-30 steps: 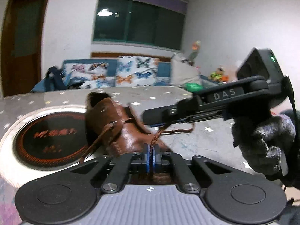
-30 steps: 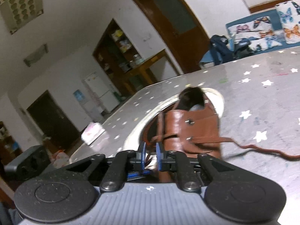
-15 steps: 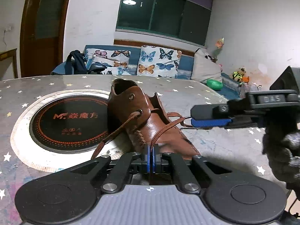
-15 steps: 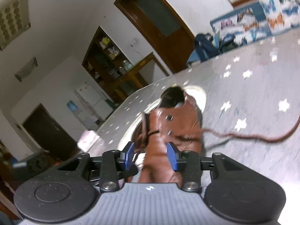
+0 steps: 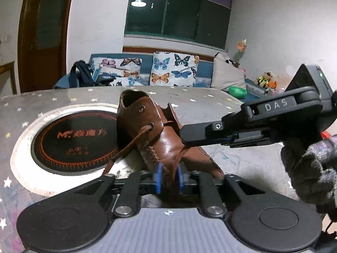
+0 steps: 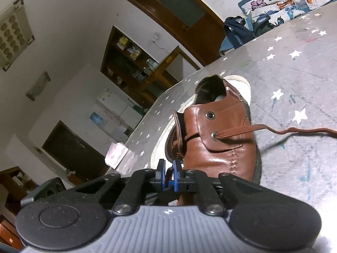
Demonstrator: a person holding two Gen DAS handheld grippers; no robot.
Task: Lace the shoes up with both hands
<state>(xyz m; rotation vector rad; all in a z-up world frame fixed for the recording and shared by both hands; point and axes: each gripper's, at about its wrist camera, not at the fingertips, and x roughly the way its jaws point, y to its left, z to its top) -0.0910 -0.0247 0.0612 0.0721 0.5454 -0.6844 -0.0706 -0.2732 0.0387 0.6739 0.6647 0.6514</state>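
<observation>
Counter [image 5: 242, 164]: grey, star-speckled, with a round black inset disc [image 5: 78, 141] ringed in white at 9 o'clock in the left wrist view.

Shoe [image 5: 166, 145]: brown leather, lying half on the disc's rim and half on the counter, toe toward the left camera, opening at 12 o'clock. In the right wrist view the same shoe [image 6: 219, 139] sits just past the tongs, two eyelets on its side flap facing the lens.

Lace [image 5: 126, 147]: brown cord leaving the lower eyelet toward 7 o'clock; a second strand [image 5: 181, 156] rises off the vamp toward 1 o'clock. In the right view the lace [image 6: 273, 129] runs from the lower eyelet out toward 3 o'clock above the counter.

Right tongs [image 5: 186, 136]: reach in from 3 o'clock, held by a gloved hand [image 5: 309, 168], tips meeting the rising strand; pads nearly together. Whether they grip it, cannot tell.

Left tongs [image 5: 168, 177]: blue pads apart, released, straddling the toe.
</observation>
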